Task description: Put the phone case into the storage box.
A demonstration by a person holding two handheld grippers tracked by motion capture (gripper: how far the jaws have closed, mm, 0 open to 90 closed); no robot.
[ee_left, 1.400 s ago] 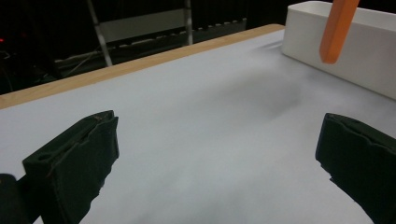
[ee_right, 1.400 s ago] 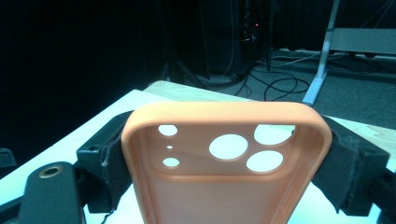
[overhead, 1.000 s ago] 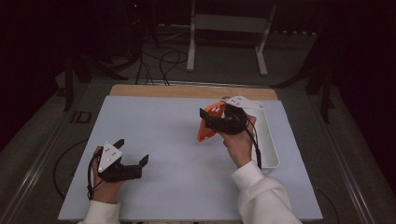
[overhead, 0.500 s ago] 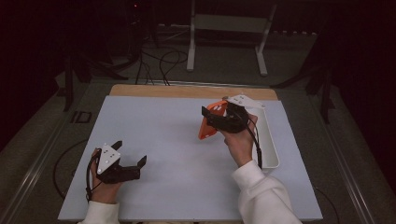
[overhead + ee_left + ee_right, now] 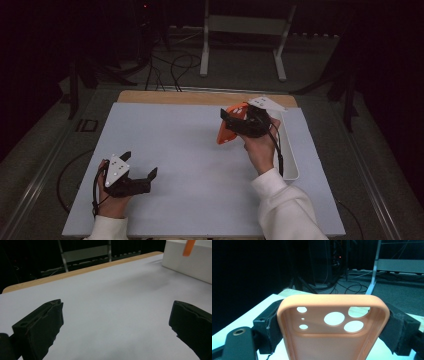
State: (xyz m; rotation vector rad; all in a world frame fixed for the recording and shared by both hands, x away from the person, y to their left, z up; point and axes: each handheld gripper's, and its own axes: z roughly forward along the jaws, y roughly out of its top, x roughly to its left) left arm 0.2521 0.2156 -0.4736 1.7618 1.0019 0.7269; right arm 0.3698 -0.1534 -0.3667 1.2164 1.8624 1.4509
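the right gripper (image 5: pixel 239 121) is clamped on an orange phone case (image 5: pixel 227 129), its two black jaws pressing the case's long sides. in the right gripper view the phone case (image 5: pixel 332 325) faces the camera with its hollow inside, and the round camera holes sit near its top edge. in the high view the case hangs off the table, tilted, over the right half of the pale mat (image 5: pixel 190 165), and the right hand (image 5: pixel 261 150) grips the tool from behind, with a white sleeve (image 5: pixel 282 210) below it. just to the right of that hand lies a long white tray (image 5: pixel 291 160) along the mat's right edge.

the left gripper (image 5: pixel 140 170) rests low on the near left part of the mat, well apart from the case, with its jaws spread wide and nothing between them. in the left gripper view bare mat (image 5: pixel 112 305) lies between the jaws, the white tray (image 5: pixel 190 262) stands far off, and a strip of the orange case (image 5: pixel 188 247) hangs above it. a wooden edge (image 5: pixel 200 97) runs along the far side of the mat.
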